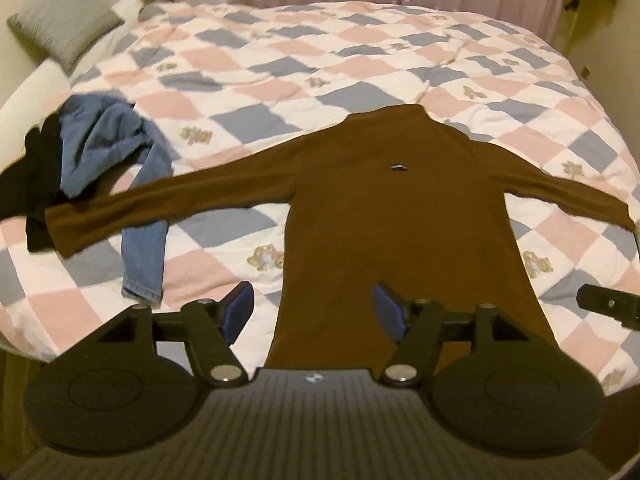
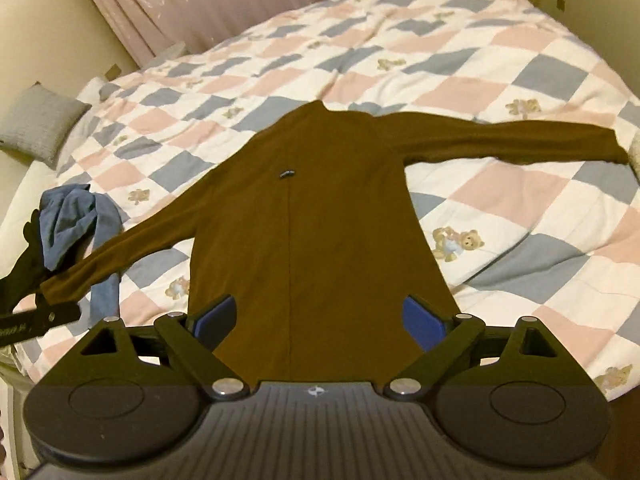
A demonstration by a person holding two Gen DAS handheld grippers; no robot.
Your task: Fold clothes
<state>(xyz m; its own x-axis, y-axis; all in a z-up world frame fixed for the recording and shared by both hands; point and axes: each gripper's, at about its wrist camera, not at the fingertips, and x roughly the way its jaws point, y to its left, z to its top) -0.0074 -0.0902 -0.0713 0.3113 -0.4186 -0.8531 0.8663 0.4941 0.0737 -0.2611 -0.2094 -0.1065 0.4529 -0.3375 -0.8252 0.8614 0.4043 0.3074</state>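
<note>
A brown long-sleeved top lies flat on the bed with both sleeves spread out sideways and its collar at the far end. A small dark tag sits near its neck. My left gripper is open above the hem's left side, with blue pads wide apart. My right gripper is open over the hem's middle, nothing between its fingers. In the left wrist view, part of the right gripper shows at the right edge.
The bed carries a pink, grey and white checked quilt with teddy-bear prints. Blue jeans and a black garment lie piled at the left, under the top's left sleeve end. A grey pillow rests far left; pink curtains hang behind.
</note>
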